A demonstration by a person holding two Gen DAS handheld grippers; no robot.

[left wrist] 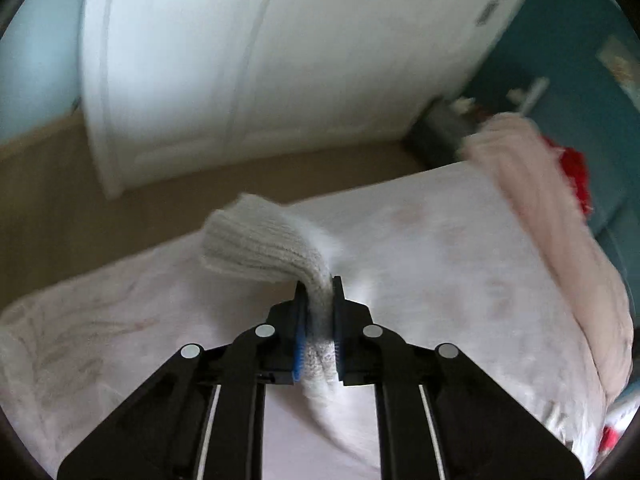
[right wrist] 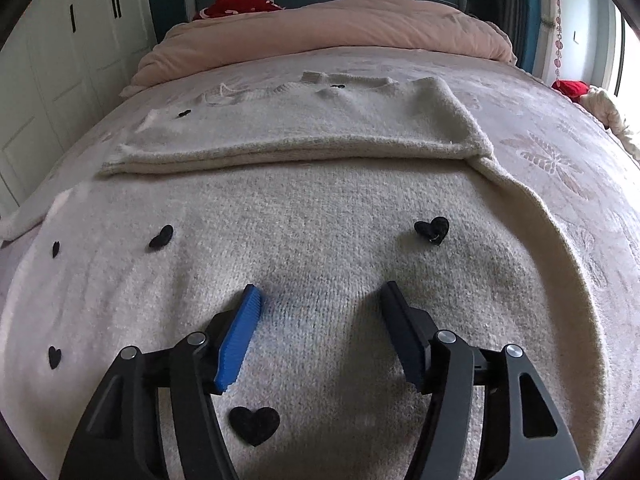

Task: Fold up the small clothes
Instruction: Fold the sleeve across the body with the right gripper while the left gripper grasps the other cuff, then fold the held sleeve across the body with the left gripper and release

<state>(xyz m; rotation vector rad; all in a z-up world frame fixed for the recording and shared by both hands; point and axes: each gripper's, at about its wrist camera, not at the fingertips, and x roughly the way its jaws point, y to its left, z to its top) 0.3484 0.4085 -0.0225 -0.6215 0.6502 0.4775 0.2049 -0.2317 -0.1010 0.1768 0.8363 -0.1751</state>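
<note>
The left gripper is pinching the cream sweater's ribbed cuff, lifting it above the bed mid-fold, while the right gripper is hovering wide open, holding nothing; next, laying the sleeve across the body.

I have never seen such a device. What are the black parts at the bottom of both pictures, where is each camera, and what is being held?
The black parts are two hand-held grippers, each with a camera looking along its fingers. In the left camera's picture, the left gripper is shut on a ribbed part of a pale knitted garment, lifted above the bed. In the right camera's picture, the right gripper is open and holds nothing, low over a cream sweater with black hearts, spread on the bed. A pink quilt lies behind.
</note>
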